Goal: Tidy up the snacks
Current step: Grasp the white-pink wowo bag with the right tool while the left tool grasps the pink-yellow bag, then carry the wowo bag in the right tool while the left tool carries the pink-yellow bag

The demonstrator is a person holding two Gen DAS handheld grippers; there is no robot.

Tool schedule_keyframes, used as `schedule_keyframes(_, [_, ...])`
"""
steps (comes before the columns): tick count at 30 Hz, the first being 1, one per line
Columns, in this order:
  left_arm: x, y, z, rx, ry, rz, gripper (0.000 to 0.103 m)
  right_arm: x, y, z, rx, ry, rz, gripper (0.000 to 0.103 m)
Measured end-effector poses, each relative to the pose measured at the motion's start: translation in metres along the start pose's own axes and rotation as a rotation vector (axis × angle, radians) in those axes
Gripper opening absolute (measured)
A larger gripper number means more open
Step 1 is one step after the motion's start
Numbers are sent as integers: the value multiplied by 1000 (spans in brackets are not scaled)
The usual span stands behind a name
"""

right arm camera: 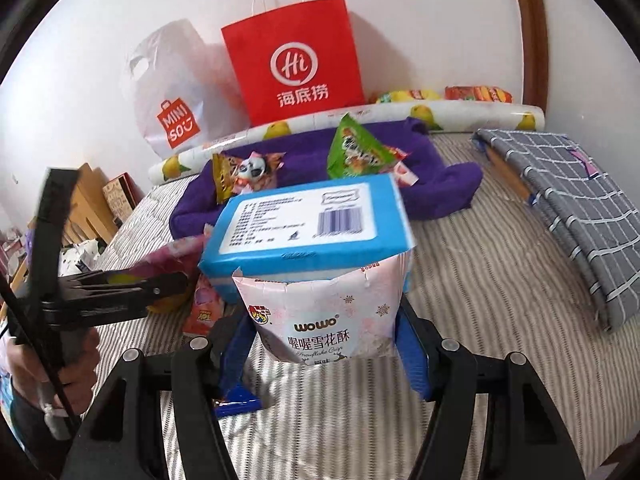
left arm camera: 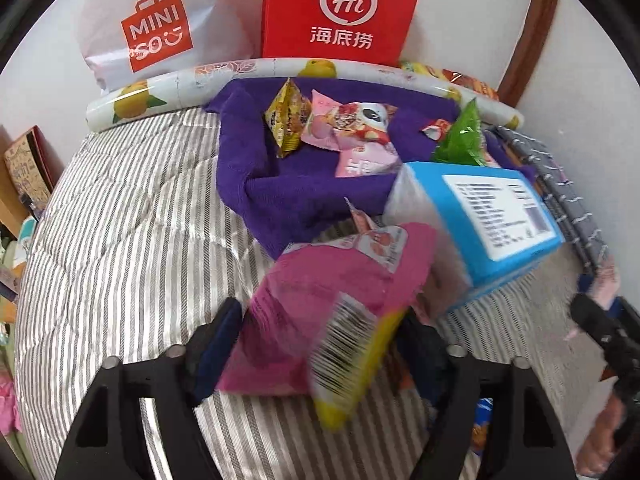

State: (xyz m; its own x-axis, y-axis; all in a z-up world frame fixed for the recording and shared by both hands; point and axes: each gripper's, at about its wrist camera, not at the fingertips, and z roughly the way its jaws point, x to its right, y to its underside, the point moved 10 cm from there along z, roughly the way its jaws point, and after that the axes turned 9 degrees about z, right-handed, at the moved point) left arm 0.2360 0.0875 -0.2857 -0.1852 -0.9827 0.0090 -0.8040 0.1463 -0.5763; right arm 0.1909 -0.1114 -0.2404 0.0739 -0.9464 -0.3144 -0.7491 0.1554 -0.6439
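Note:
My left gripper is shut on a pink snack bag with a yellow end and a barcode, held above the striped bed. My right gripper is shut on a pale pink WOWO snack bag, with a blue box resting on top of it. The blue box also shows in the left wrist view. Beyond lies a purple towel holding a yellow packet, a pink panda packet and a green packet. The left gripper shows in the right wrist view.
A red Haidilao paper bag and a white Miniso plastic bag lean on the wall behind a lemon-print roll. A folded grey checked cloth lies at the right. More snacks sit behind the roll. Furniture and clutter stand at the left.

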Motion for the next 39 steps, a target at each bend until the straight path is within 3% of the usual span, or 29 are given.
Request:
schedule_keyframes(5, [-2,2,15,-17,-1,-20,75,6,0,-1,0,4,-9,64])
schedule_keyframes(9, [-1,1,8,8,31,-38,66,7,4,1,-8,10,-28,64])
schedule_keyframes(22, [5,9,-47,80,23,-14,61,11,25,-7,-33,24,-19,64])
schedule_keyframes(39, [74,8,-80,116,178,1,61,23,10,-52,32,35,-15,64])
